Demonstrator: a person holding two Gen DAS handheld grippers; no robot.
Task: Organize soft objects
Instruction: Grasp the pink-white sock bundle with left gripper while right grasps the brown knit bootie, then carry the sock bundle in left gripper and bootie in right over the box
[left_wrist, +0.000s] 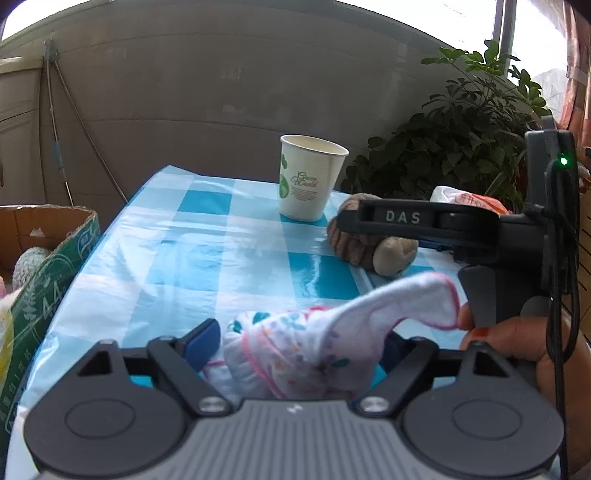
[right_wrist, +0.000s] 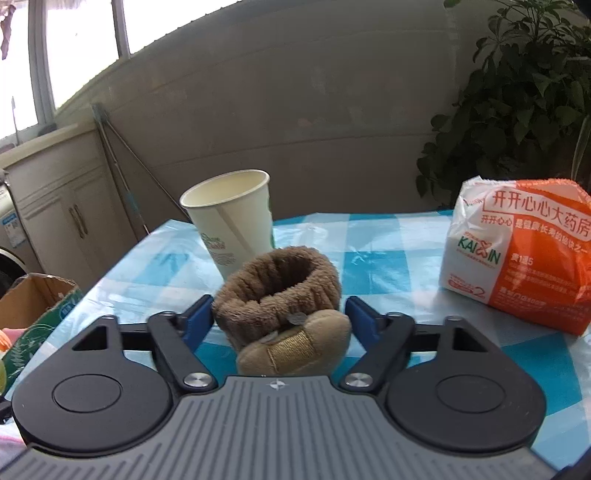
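Space is seen on both sides of the white sock (left_wrist: 295, 350) within the left gripper (left_wrist: 299, 343); the brown bootie (right_wrist: 284, 306) is likewise unclamped between the right gripper (right_wrist: 282, 317) pads

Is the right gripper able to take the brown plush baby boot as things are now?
Probably yes. The brown plush baby boot already sits between the open blue pads of the right gripper, and nothing lies between them; the paper cup stands behind it.
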